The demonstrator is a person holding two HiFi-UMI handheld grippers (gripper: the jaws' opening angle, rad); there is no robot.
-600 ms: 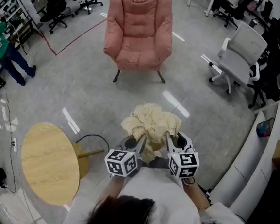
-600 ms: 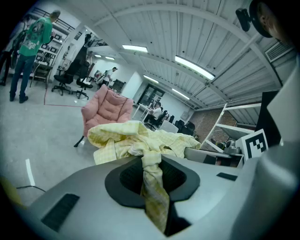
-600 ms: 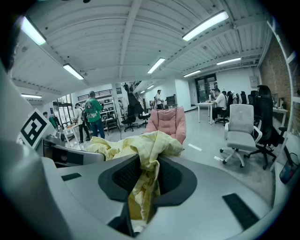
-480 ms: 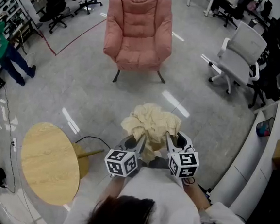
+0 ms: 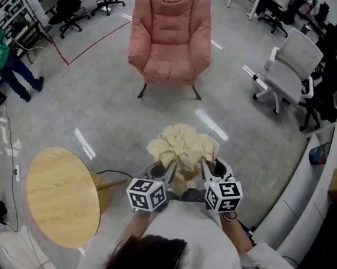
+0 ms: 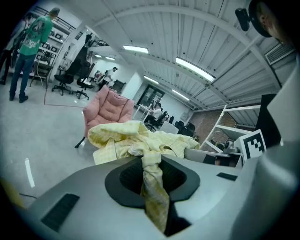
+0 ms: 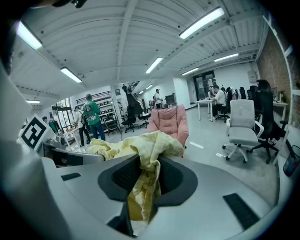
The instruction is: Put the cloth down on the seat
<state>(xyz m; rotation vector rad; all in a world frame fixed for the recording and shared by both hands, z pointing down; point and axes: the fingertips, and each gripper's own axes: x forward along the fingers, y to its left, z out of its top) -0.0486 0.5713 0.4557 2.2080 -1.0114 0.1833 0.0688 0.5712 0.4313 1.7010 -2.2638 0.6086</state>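
Observation:
A crumpled pale yellow cloth (image 5: 184,147) hangs bunched between both grippers, held above the grey floor. My left gripper (image 5: 170,167) is shut on a twisted fold of the cloth (image 6: 151,164). My right gripper (image 5: 203,165) is shut on another fold of the cloth (image 7: 145,168). The pink armchair (image 5: 170,34) stands well ahead at the top of the head view, its seat bare; it also shows beyond the cloth as the armchair (image 6: 108,108) and the armchair (image 7: 171,123).
A round wooden side table (image 5: 62,195) stands at lower left with a black cable (image 5: 110,168) beside it. A white office chair (image 5: 290,65) stands at right, dark office chairs behind. A person in a green top (image 5: 4,64) stands at far left. A white counter edge (image 5: 304,195) runs along the right.
The view has shifted slightly; the armchair and the grippers sit a touch further right. Both grippers keep their hold on the cloth.

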